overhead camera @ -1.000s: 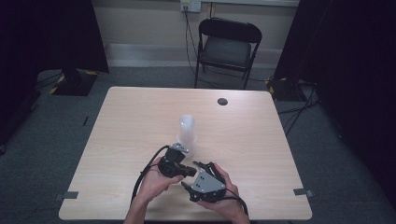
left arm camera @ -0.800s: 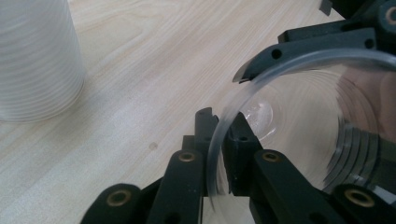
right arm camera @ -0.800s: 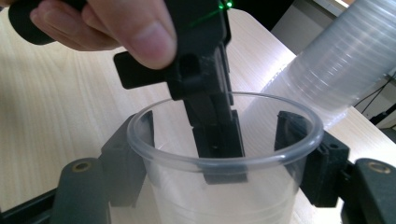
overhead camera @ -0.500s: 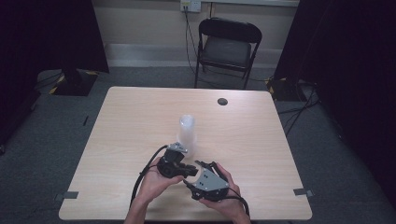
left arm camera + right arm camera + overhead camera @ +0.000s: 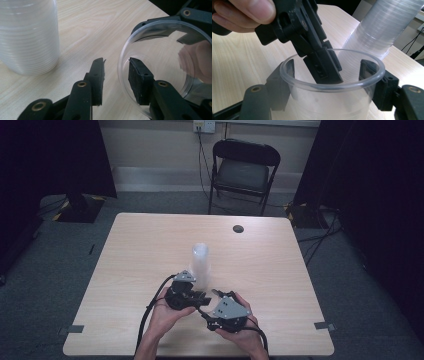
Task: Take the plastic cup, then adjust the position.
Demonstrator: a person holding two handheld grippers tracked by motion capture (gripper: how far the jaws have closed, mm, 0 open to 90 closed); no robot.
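Cup (image 5: 332, 85) of clear plastic sits between the jaws of the right gripper (image 5: 218, 298), which clasp its body from outside, one jaw on each side, so that its open mouth faces the other hand. It is held low over the near part of the wooden table (image 5: 280, 270), just in front of the tall stack of cups (image 5: 200, 265), which stands upright near the table's middle. The left gripper (image 5: 116, 75) straddles the rim: one jaw reaches inside the cup, the other stays outside, and a gap shows between its fingers, so they are parted and not yet pinching the wall. Holding the body steady with one tool seems meant to let the other take the thin rim, perhaps for a handover or to pull apart nested cups; which, I cannot tell
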